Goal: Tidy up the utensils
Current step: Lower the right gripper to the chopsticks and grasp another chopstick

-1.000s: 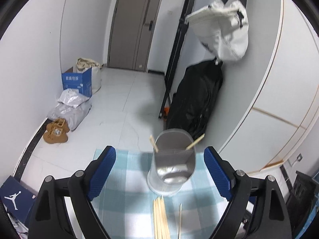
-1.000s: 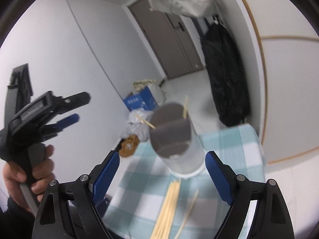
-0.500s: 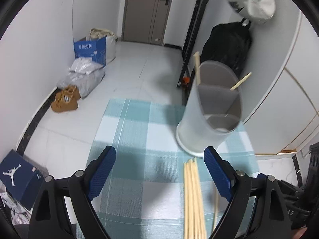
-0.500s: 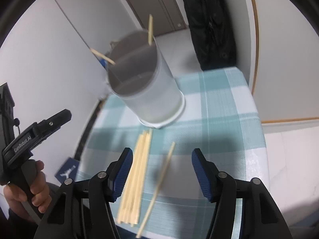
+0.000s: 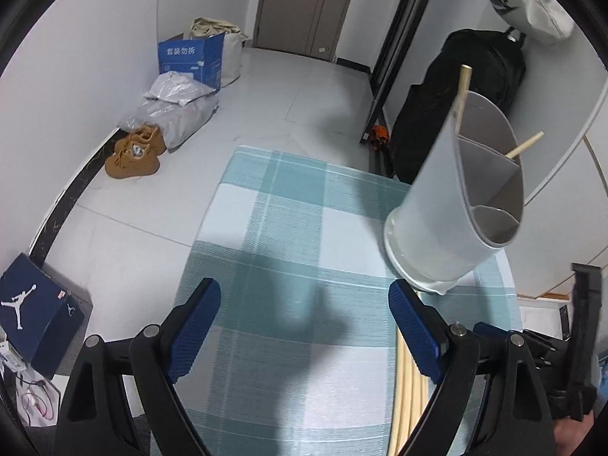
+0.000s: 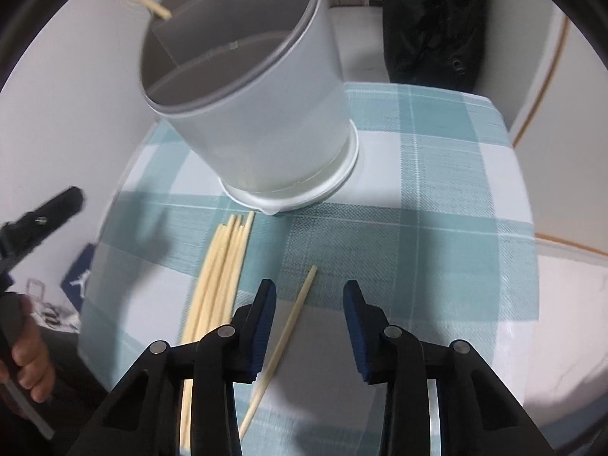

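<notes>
A white divided utensil holder stands on the checked cloth, with two chopsticks poking out of it. A bundle of several pale chopsticks lies in front of the holder, and one single chopstick lies apart to its right. My right gripper hovers low over that single chopstick, which lies between the closing jaws; the pads do not touch it. My left gripper stands open over bare cloth, left of the holder, with the bundle's ends beside its right finger.
The small table's edges fall away on all sides to a tiled floor. On the floor are brown shoes, grey bags, a blue carton and a blue shoebox. A black bag leans by the wall.
Both grippers have dropped toward the table and tipped downward. The right jaws have narrowed around the single chopstick. The holder has shifted to the right in the left wrist view.
</notes>
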{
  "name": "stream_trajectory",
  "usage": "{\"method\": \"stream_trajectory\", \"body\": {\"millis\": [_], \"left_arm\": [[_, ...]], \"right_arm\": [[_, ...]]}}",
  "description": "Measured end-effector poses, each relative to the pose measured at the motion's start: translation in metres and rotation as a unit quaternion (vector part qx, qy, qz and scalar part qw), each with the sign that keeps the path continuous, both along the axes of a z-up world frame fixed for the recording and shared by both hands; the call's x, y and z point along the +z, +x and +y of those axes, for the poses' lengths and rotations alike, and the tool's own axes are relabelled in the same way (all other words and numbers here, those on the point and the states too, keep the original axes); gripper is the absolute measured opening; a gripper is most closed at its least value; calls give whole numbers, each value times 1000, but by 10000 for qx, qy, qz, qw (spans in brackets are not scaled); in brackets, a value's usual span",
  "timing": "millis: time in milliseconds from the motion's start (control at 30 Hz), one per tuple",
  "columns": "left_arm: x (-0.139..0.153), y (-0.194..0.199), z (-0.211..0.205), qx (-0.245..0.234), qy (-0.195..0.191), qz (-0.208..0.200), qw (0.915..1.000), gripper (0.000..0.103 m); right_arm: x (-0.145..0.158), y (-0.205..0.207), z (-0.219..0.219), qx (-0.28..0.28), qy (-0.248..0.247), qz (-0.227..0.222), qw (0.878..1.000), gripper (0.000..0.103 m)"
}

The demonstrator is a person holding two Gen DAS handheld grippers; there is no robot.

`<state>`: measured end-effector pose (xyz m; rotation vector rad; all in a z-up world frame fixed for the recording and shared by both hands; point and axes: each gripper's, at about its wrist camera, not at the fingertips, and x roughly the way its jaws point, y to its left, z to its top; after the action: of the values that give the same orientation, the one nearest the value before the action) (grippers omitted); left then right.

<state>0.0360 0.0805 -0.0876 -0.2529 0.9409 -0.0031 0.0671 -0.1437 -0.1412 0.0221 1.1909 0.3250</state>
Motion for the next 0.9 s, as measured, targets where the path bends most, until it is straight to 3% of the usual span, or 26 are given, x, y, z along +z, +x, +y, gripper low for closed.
{"method": "stream_trajectory", "body": {"millis": [200, 333, 700, 900], "left_arm": [[0, -3, 9, 114, 19, 40, 9999, 87], [-1, -2, 12, 169, 26, 49, 9998, 87], [-7, 1, 4, -38, 72, 217, 9997, 87], [-20, 2, -14, -516, -81, 627, 9967, 87]], "right_arm": [[-9, 6, 16, 141, -536, -50, 9984, 28], [-12, 1, 21, 104, -714, -161, 9973, 6], [1, -11, -7, -349, 129, -396, 9985, 3], [10, -14, -35, -765, 1076, -376, 9905, 3]]}}
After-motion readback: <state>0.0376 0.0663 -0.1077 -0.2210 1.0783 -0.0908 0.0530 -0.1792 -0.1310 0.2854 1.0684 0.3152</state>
